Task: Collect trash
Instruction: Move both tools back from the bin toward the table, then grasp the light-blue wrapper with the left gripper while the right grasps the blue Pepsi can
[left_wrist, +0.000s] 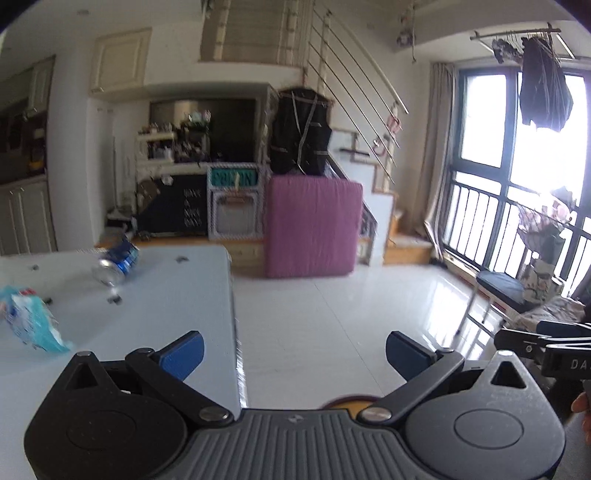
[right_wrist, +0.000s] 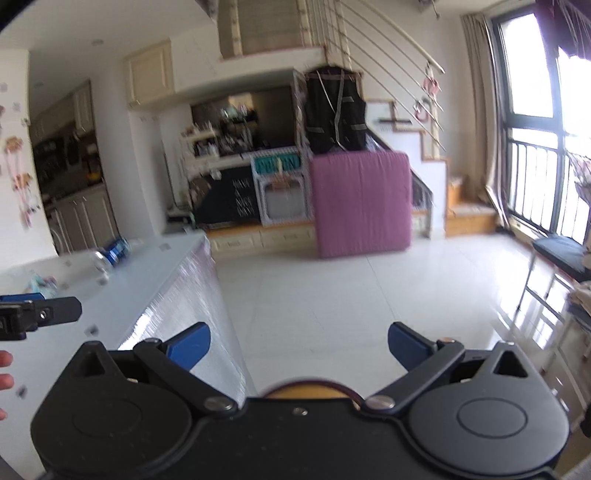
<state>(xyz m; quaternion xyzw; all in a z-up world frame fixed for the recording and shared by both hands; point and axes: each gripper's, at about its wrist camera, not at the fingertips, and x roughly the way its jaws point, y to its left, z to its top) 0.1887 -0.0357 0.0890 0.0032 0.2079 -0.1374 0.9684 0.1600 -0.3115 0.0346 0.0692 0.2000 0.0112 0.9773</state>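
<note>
A crushed blue can (left_wrist: 116, 263) lies on its side on the white table (left_wrist: 177, 295), far left in the left wrist view. A crumpled light-blue plastic wrapper (left_wrist: 31, 321) lies nearer, at the table's left edge. My left gripper (left_wrist: 294, 352) is open and empty, over the table's right edge. My right gripper (right_wrist: 299, 347) is open and empty, right of the table over the floor. In the right wrist view the can (right_wrist: 112, 253) and wrapper (right_wrist: 40, 284) sit far left, behind the left gripper's fingers (right_wrist: 55, 308).
A round yellow bin rim (right_wrist: 308, 387) with a dark edge shows just below the grippers. A purple mattress (left_wrist: 312, 225) leans on the low cabinet ahead. White tiled floor (left_wrist: 351, 314) spreads to the right toward a window and bench (left_wrist: 502, 288). Small dark bits dot the table.
</note>
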